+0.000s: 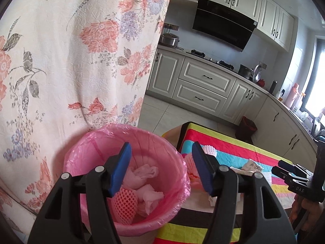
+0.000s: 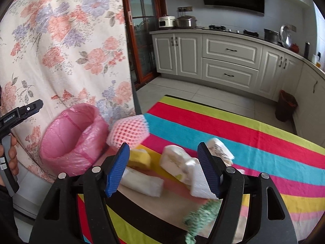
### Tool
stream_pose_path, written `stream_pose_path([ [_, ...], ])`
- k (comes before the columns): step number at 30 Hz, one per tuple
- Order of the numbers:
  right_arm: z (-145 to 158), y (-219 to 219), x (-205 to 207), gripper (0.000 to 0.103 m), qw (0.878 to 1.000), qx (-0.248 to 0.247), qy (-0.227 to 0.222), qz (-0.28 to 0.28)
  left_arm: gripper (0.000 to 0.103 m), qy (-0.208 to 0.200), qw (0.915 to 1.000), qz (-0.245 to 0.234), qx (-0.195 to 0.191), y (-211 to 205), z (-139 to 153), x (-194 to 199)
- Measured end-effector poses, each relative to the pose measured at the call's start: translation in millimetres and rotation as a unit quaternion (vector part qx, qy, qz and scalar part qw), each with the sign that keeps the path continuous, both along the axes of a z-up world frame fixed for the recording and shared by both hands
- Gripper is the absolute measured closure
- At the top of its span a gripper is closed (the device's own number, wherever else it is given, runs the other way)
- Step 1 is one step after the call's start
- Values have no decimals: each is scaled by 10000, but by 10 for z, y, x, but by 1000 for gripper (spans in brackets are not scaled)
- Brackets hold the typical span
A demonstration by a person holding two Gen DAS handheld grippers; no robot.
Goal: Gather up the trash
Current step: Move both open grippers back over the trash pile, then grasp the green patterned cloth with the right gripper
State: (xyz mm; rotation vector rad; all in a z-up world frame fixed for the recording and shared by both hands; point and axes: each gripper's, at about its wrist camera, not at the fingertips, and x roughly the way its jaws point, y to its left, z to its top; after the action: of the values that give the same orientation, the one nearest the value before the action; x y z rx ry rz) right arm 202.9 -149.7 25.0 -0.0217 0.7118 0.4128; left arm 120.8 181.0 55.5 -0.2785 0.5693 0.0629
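Beside a floral curtain [image 1: 67, 61], a pink-lined bin [image 1: 130, 174] holding tissues stands left of a striped table [image 2: 233, 130]. Left gripper [image 1: 161, 169] hangs above the bin, jaws apart, empty. Right gripper [image 2: 163, 169] hangs partly open, gripping nothing, over crumpled wrappers [image 2: 176, 162] near a pink foam net [image 2: 129, 131].

Plastic, foam and cloth crowd your work surface.
Your bin [image 1: 126, 174] wears a thin, glossy pink plastic liner; soft foam netting [image 2: 128, 132] and crumpled paper wrappers [image 2: 178, 164] lie on the matt striped cloth [image 2: 233, 126]. The ribbed blue pads [image 2: 118, 168] look rubbery; behind hangs a textured floral curtain [image 1: 71, 50].
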Motion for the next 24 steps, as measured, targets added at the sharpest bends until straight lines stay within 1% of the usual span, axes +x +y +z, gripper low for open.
stream_pose_path([
  [3,-37,-182,-29,35,9998,18,29,-174,40,1,10000,-90,-5,-135,-7,-18],
  [8,-80,-462,-73,30,9990,56,40,-453,40,7,9996,-275,1,-373,-22,-25],
  [10,-115,-559,-86,30,9984,71,74,-553,39,27,9994,-358,7,-479,-43,-23],
  [14,-208,-692,-108,27,9975,73,168,-685,39,77,9987,-510,42,-659,-84,-12],
  [17,-297,-759,-137,25,9968,80,240,-762,37,103,9981,-601,44,-783,-116,-4],
  [24,-540,-863,-175,24,9948,67,486,-894,36,208,9962,-845,65,-1060,-210,23],
])
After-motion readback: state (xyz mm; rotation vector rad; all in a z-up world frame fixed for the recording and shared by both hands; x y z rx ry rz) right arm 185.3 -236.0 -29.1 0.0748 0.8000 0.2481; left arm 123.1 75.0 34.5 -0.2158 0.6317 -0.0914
